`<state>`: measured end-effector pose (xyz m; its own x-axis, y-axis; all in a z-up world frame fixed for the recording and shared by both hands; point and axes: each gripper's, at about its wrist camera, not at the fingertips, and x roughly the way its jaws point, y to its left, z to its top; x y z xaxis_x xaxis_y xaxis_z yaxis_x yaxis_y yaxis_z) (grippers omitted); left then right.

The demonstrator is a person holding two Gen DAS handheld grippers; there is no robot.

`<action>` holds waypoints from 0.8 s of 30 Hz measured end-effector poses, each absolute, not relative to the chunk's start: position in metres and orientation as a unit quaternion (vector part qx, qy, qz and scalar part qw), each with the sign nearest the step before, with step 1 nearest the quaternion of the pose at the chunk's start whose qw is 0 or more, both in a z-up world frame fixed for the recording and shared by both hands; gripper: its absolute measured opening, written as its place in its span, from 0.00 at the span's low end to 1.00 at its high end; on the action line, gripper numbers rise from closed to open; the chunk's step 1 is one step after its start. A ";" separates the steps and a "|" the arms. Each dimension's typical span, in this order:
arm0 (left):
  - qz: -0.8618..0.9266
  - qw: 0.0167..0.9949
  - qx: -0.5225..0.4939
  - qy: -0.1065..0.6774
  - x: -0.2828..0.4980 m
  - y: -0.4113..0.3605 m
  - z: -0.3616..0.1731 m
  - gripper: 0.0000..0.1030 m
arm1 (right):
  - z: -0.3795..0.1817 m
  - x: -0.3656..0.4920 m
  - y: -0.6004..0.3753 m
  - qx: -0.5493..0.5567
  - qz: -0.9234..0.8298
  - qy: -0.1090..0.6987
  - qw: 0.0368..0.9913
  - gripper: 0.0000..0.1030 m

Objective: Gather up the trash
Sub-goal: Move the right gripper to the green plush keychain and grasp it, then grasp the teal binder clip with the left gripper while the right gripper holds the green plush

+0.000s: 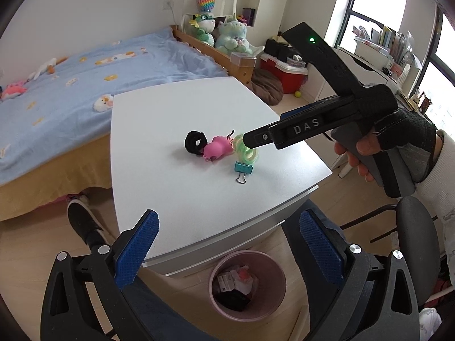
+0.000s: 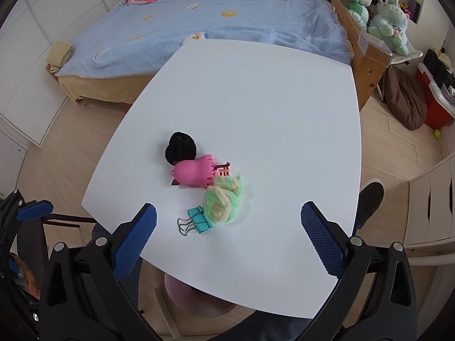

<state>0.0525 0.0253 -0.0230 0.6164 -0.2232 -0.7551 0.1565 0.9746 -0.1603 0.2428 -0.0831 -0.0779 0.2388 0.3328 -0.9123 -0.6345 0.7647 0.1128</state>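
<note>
A small heap lies mid-table on the white table [image 1: 170, 108]: a black scrunchie [image 1: 194, 142], a pink rubbery toy [image 1: 217, 149], a green-and-cream scrunchie [image 1: 246, 153] and a teal binder clip [image 1: 243, 168]. My right gripper [image 1: 250, 139], held by a gloved hand, hovers with its tip over the green scrunchie. In the right wrist view its jaws stand open [image 2: 229, 236] just short of the green scrunchie [image 2: 224, 201] and clip [image 2: 199, 221], with nothing between them. My left gripper [image 1: 229, 247] is open and empty above the pink trash bin [image 1: 247, 284], which holds crumpled waste.
A bed with a blue blanket [image 1: 85, 85] borders the table's far side. Plush toys [image 1: 227, 37] sit on the wooden bed end, with a red box [image 1: 284, 74] beyond. A black chair [image 1: 409, 227] stands at the right. A shoe [image 2: 369, 199] rests by the table's right edge.
</note>
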 end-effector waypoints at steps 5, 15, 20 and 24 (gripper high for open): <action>-0.105 0.898 -0.041 0.426 0.053 0.026 -0.023 0.93 | -0.092 0.253 -0.075 -0.135 0.304 0.549 0.767 0.83; -0.102 0.897 -0.045 0.428 0.054 0.029 -0.026 0.93 | -0.109 0.258 -0.070 -0.128 0.297 0.564 0.760 0.43; -0.103 0.896 -0.047 0.429 0.055 0.029 -0.028 0.93 | -0.107 0.258 -0.073 -0.130 0.300 0.561 0.761 0.28; -0.106 0.895 -0.045 0.430 0.057 0.027 -0.029 0.93 | -0.099 0.258 -0.076 -0.128 0.302 0.553 0.765 0.28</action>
